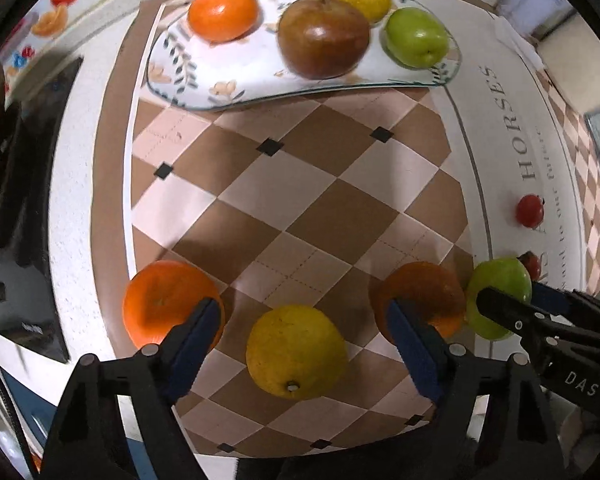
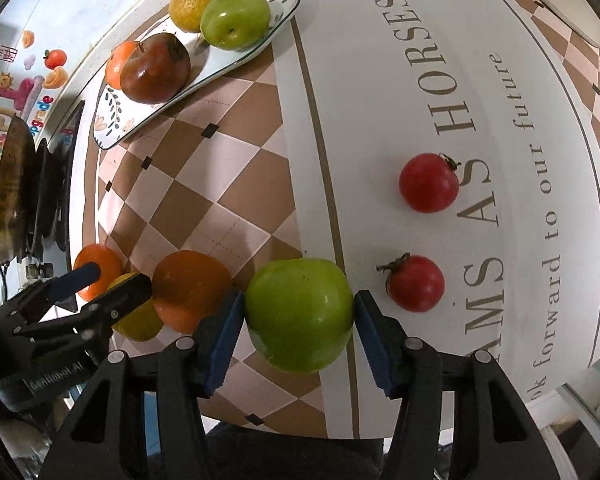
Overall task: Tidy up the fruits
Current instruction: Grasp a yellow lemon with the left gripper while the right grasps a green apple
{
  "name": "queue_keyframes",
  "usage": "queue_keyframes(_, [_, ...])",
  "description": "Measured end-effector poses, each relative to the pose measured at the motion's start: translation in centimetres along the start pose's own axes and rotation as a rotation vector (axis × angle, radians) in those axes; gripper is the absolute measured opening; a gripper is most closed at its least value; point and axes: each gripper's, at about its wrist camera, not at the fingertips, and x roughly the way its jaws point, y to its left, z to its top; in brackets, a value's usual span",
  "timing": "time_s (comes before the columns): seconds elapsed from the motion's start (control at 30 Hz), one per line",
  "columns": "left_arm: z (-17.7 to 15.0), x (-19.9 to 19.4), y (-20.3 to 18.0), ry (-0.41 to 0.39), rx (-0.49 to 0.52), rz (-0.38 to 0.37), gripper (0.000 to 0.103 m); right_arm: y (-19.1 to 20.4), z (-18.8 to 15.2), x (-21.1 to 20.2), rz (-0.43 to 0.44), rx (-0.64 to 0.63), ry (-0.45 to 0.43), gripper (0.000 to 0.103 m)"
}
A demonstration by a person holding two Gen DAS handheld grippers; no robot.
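1. On a checked brown-and-cream cloth over the worktop, a leaf-patterned oval plate sits at the far side. It holds an orange, a dark red-brown apple, a lemon and a green apple.
2. The right tongs are closed on a smooth, glossy green apple at the near edge, blue pads pressing both sides.
3. The left tongs stand wide around a dimpled yellow lemon, pads clear of it.
4. Two oranges flank the lemon; two small red tomatoes lie right.
5. This looks like the pick-up step. Next, probably, the apple needs lifting to the plate, and the left tongs need to close on the lemon.
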Motion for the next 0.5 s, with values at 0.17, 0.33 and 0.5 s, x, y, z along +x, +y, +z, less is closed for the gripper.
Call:
queue_keyframes(0.17, [-0.2, 0.7, 1.9, 0.053, -0.042, -0.066, 0.084, -0.2, 0.0, 0.1, 0.014, 0.0, 0.009, 0.059])
queue_keyframes(0.33, [-0.4, 1.2, 1.4, 0.067, -0.009, -0.058, 0.069, -0.4, 0.0, 0.3, 0.026, -0.001, 0.02, 0.059])
queue_keyframes(0.5, [-0.8, 2.1, 0.7, 0.082, 0.027, -0.034, 0.056, -0.3, 0.1, 0.6, 0.032, -0.008, 0.023, 0.059])
